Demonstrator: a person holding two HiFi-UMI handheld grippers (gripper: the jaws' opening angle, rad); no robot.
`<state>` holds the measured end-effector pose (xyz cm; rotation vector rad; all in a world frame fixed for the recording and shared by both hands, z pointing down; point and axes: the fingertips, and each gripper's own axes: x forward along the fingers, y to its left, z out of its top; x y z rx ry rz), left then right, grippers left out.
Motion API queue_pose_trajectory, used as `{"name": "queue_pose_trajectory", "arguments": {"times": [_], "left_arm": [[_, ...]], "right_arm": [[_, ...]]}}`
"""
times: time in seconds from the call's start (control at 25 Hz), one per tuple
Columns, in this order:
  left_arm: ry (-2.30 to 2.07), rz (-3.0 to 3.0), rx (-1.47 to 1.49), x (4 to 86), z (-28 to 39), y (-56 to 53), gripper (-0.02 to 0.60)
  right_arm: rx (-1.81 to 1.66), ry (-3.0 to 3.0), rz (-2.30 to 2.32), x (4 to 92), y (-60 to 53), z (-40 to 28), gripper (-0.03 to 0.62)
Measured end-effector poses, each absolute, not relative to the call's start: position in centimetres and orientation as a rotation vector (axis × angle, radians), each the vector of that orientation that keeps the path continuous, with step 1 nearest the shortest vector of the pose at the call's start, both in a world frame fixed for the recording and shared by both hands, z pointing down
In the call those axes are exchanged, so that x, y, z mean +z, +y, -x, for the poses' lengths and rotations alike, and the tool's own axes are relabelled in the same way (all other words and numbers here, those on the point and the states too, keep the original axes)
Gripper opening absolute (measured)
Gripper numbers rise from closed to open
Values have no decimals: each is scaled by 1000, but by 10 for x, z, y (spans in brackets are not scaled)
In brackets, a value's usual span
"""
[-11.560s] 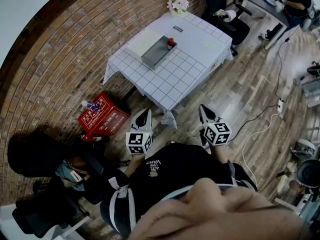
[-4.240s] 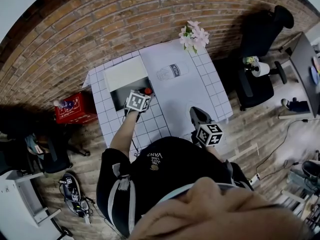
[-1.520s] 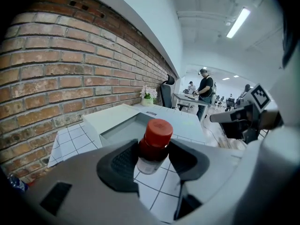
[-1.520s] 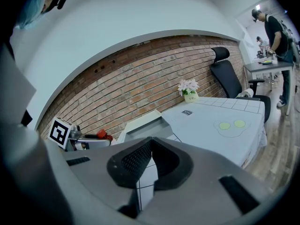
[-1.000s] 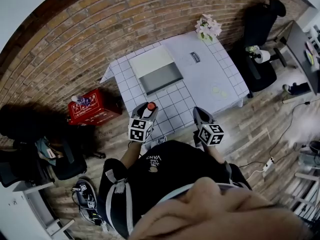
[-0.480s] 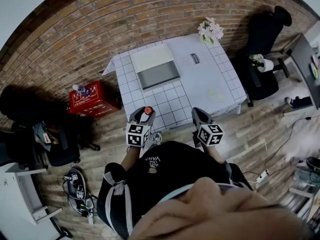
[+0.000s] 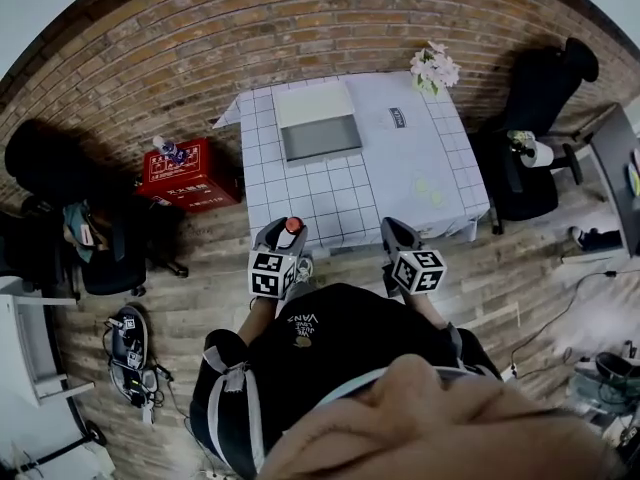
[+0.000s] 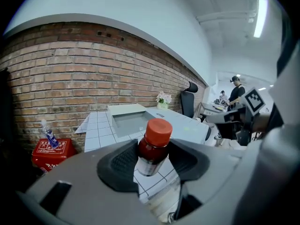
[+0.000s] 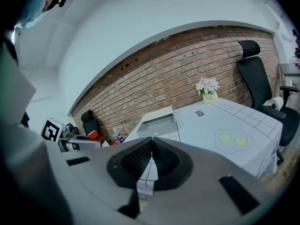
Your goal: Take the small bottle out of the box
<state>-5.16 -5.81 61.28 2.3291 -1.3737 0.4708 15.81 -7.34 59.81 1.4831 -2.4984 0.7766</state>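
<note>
A small dark bottle (image 8: 152, 146) with a red cap and a pale label stands upright between the pads of my left gripper (image 8: 151, 159), which is shut on its body. In the head view the bottle's red cap (image 7: 293, 225) shows at the tip of my left gripper (image 7: 283, 236), off the near edge of the table (image 7: 400, 173). The grey open box (image 7: 319, 135) lies on the table's far left part with its pale lid behind it. My right gripper (image 9: 152, 159) is shut with nothing in it, level with the left one (image 7: 393, 234).
A vase of flowers (image 7: 432, 66) stands at the table's far right corner, a small card (image 7: 395, 118) near it. A red crate (image 7: 190, 176) sits on the floor left of the table, office chairs (image 7: 535, 88) to the right. A brick wall runs behind.
Both grippers and the person have backed away from the table over the last second; the table now lies further off. The left gripper still carries the bottle.
</note>
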Motion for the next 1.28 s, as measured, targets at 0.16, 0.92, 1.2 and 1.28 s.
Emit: {"name": "queue_pose_trajectory", "arguments": {"times": [0.16, 0.92, 1.2, 1.28], "left_arm": [[-1427, -2304, 438, 609, 51, -42, 207], [-1473, -2258, 420, 607, 30, 8, 207], [-1491, -2260, 398, 604, 30, 12, 207], [-1489, -2260, 401, 604, 29, 13, 207]], "right_arm": [[755, -2522, -1429, 596, -66, -159, 3], [731, -2528, -1307, 610, -18, -164, 2], [720, -2531, -1312, 610, -14, -166, 2], [718, -2530, -1313, 610, -14, -167, 2]]}}
